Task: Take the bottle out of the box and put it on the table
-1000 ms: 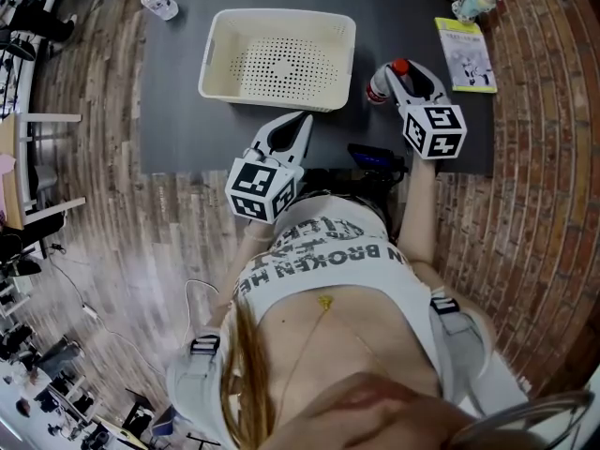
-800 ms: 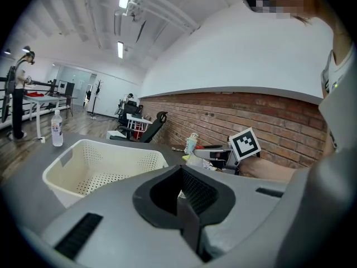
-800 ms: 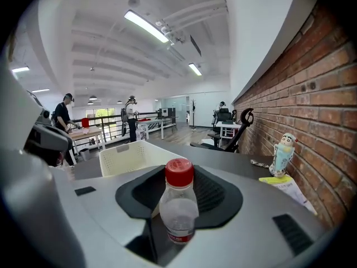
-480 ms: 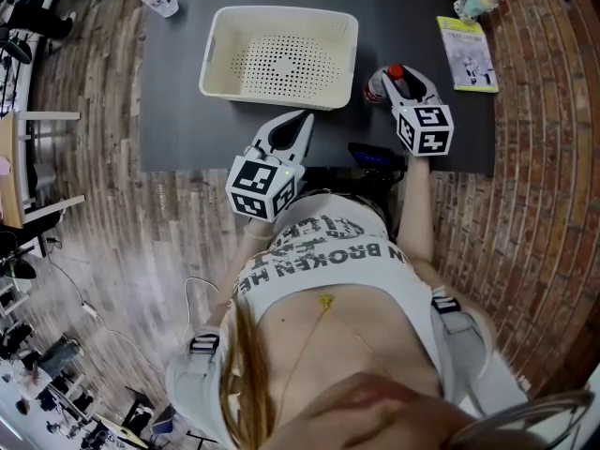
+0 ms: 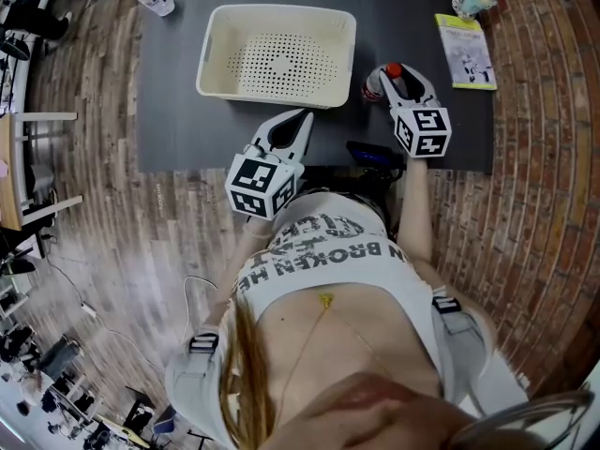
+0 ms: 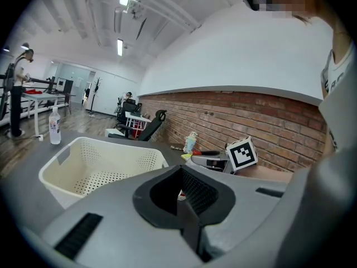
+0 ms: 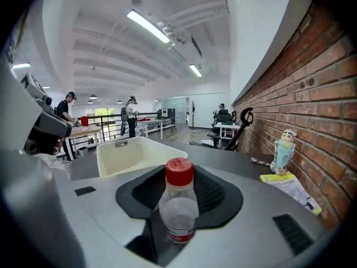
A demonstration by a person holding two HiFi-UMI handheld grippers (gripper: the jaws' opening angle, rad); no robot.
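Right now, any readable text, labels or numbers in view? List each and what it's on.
"BROKEN": upside down on the person's shirt; the letters beside it are cut off.
Print on the booklet: too small to read.
Label on the bottle: too blurred to read.

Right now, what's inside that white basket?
Nothing shows inside the basket, only its bare perforated floor. From the head view, its near wall hides the floor edge just behind it. The bottle is outside it, gripped by the right gripper.
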